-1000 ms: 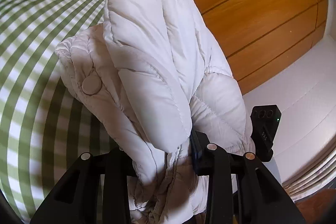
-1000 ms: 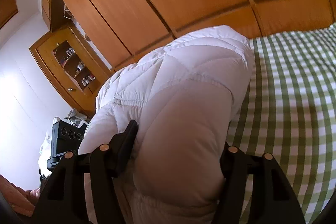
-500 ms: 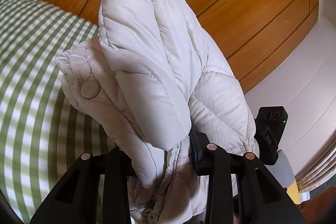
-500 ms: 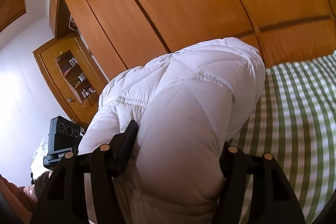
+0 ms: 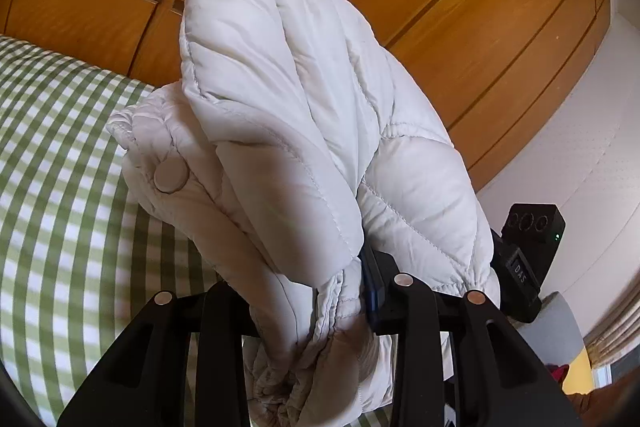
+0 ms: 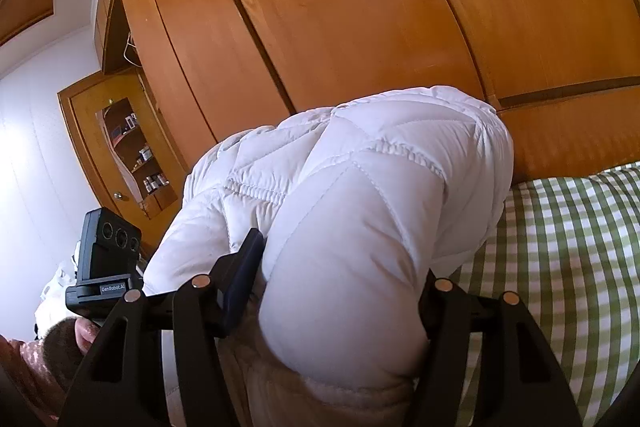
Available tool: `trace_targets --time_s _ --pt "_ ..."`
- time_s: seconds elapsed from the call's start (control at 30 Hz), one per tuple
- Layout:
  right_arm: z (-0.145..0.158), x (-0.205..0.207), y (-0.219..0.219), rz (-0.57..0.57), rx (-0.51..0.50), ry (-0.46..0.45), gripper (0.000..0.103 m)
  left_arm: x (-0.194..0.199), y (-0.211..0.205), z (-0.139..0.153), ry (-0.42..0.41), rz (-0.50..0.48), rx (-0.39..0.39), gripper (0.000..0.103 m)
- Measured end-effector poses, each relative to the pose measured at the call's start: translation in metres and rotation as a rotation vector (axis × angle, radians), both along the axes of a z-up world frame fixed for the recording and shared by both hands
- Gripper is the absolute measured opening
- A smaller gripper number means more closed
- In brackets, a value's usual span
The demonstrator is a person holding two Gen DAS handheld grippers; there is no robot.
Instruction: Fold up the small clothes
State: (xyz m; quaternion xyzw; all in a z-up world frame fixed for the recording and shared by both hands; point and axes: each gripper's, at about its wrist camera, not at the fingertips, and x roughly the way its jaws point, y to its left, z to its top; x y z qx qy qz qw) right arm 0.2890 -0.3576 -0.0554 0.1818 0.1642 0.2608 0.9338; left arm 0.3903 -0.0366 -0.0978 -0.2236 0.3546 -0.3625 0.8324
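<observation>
**Between both grippers: white puffer jacket held bunched above the bed**

Between the fingers of the left gripper [image 5: 308, 303] sits a bunched part of the white quilted puffer jacket [image 5: 288, 131]. The jaws are closed in on the fabric, pinching it. Most of the jacket bulges up and forward past the fingertips, folded over on itself in thick rolls. A round covered snap button [image 5: 171, 177] shows on the lower-left fold. An elastic gathered hem or cuff hangs down between the fingers.

Right wrist view: the right gripper [image 6: 340, 291] clamps the same jacket [image 6: 360, 195]. The padding fills the whole gap between the two fingers and swells out over them. The jaws stand fairly wide, pressed against the thick fabric on both sides. One dark finger pad [image 6: 244, 275] is visible on the left, dug into the quilting.

Jacket appears lifted clear of the bed; contact along its hidden underside cannot be told.

Surroundings: green-and-white checked bedspread [image 5: 60, 187] below and to the side of the jacket. Glossy wooden wardrobe doors [image 6: 360, 27] behind. Each view catches the other gripper's black camera housing [image 5: 528, 251] just beside the jacket. A wooden corner shelf unit [image 6: 132, 155] with small items stands at far left in the right view.
</observation>
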Motion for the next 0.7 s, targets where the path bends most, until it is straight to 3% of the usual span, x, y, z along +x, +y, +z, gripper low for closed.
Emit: trace_targets --time_s 0.17,0.27,0.37,0.47,0.57,0.7 --pt "-0.014 0.019 -0.01 -0.001 0.008 0.008 0.061 0.016 -0.013 -0.004 0.003 0.004 0.029 0.032" --pt "-0.031 0.031 -0.02 -0.024 0.042 0.059 0.061 0.029 -0.023 -0.017 0.029 0.001 0.055 0.032" --pt "-0.064 0.04 -0.034 -0.095 0.085 0.194 0.064 0.045 -0.038 -0.041 0.097 0.0 0.121 0.034" --pt "-0.1 0.04 -0.056 -0.135 0.21 0.3 0.068 0.059 -0.047 -0.07 0.158 0.017 0.154 0.045" --pt "-0.118 0.033 -0.067 -0.145 0.272 0.322 0.069 0.062 -0.056 -0.079 0.137 0.018 0.187 0.051" --pt "-0.118 0.027 -0.066 -0.129 0.29 0.326 0.065 0.06 -0.059 -0.079 0.143 0.023 0.203 0.051"
